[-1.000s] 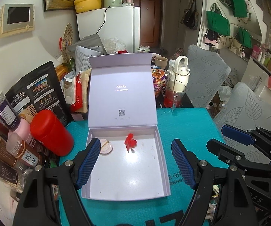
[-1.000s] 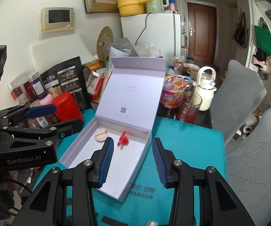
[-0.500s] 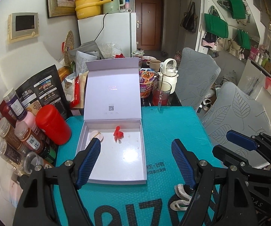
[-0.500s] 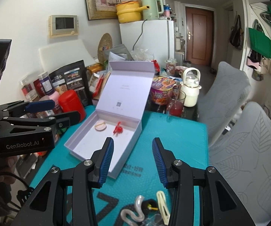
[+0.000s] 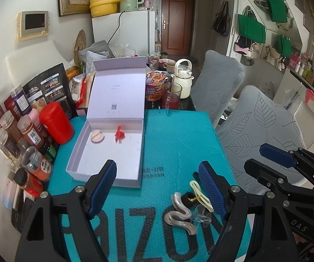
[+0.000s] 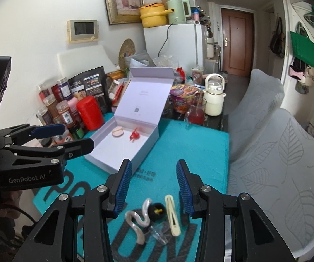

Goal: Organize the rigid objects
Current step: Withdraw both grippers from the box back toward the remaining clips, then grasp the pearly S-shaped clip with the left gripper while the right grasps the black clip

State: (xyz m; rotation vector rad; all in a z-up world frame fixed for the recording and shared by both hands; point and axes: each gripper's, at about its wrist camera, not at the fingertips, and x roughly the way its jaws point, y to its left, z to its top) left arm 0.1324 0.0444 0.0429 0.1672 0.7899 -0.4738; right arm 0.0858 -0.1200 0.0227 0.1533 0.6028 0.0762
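Right gripper (image 6: 154,184): jaws spread, holding nothing. Left gripper (image 5: 157,187): jaws wide apart, holding nothing.

Hair-clip cluster, nearest, on teal mat (image 6: 196,146):
- wavy pearly clip (image 6: 138,222), long axis running near to far;
- cream flat clip (image 6: 172,212), lengthwise toward the box, just beside it;
- black round piece (image 6: 157,212) between them;
- clear clip (image 6: 160,232), blurred.

Open white box (image 5: 84,152), farther left, lid upright: round pinkish clip (image 5: 97,136), red clip (image 5: 119,133) on its floor, apart.
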